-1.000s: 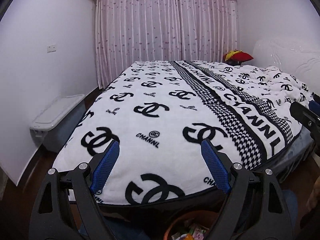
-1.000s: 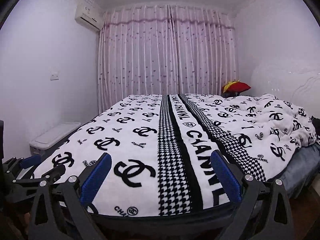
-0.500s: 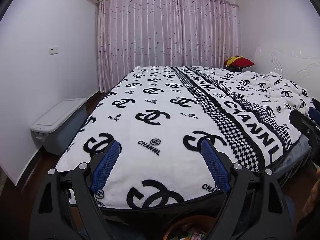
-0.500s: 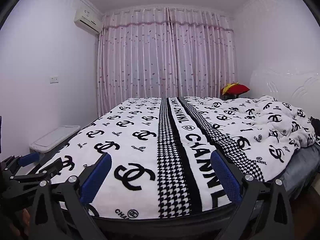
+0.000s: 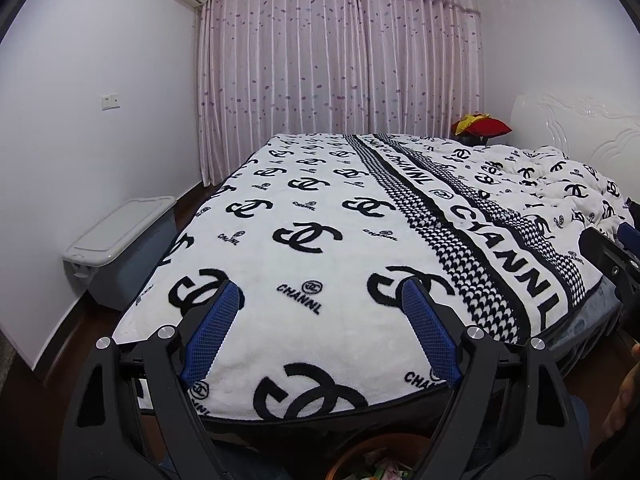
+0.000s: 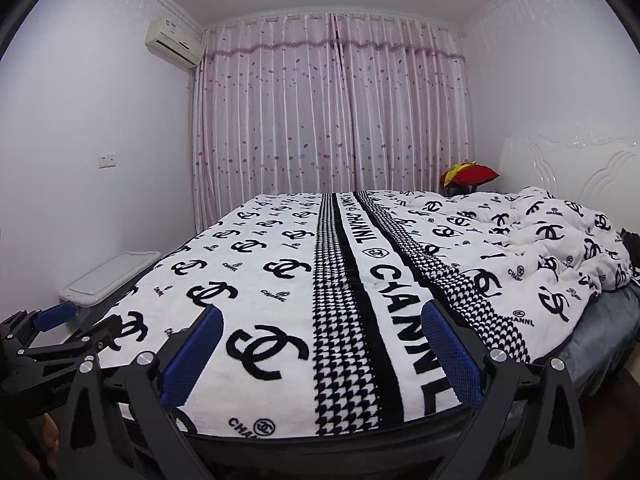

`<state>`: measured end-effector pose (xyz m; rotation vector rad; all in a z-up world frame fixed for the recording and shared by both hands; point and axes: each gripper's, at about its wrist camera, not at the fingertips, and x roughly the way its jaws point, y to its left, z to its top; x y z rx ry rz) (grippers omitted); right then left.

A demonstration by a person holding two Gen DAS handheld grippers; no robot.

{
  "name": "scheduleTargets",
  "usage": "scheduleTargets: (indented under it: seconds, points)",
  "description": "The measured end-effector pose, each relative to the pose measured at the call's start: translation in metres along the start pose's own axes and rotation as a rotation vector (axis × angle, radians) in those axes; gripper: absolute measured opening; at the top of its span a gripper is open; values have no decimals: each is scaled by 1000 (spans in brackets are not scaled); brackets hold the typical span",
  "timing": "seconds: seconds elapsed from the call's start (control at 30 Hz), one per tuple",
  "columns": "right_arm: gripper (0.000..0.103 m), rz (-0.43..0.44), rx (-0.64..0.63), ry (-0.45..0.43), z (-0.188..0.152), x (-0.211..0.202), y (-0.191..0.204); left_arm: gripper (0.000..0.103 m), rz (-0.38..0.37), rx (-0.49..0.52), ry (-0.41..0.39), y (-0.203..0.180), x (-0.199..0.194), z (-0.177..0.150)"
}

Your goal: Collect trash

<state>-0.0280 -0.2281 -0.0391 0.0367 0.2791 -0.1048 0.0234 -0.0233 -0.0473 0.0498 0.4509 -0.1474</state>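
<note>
Trash (image 5: pixel 384 470), a few bright wrappers, sits in a brown basket (image 5: pixel 340 466) at the bottom edge of the left wrist view, below the left gripper (image 5: pixel 320 304). Both it and the right gripper (image 6: pixel 322 324) gape wide, holding nothing, above a bed (image 6: pixel 600 320) whose white blanket (image 5: pixel 332 264) reads "CHANNL". Pink curtains (image 6: pixel 332 120) hang behind; a lidded bin (image 5: pixel 120 240) stands along the wall.

The blanket (image 5: pixel 320 264) over the bed is plush, fleecy cloth with a matt nap. The curtains (image 6: pixel 332 120) are thin, slightly sheer fabric. The storage box (image 5: pixel 120 248) is smooth plastic (its lid paler, faintly glossy). The headboard (image 6: pixel 580 160) looks glossy and moulded; the floor (image 5: pixel 80 332) is dark polished wood.
</note>
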Motion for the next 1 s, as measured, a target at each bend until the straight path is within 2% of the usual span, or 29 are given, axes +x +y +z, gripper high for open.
scheduleTargets:
  seconds: [0.8,0.87,1.0]
  points:
    - [98,-7,3,6,1,3,-1,82,7,-15,-7,-1,-2,4]
    - [98,-6,5,6,1,3,-1,92,8,-17,-10,-1,-2,4]
    - [98,-5,6,9,1,4,-1,92,10,-16,-20,-2,-4,4]
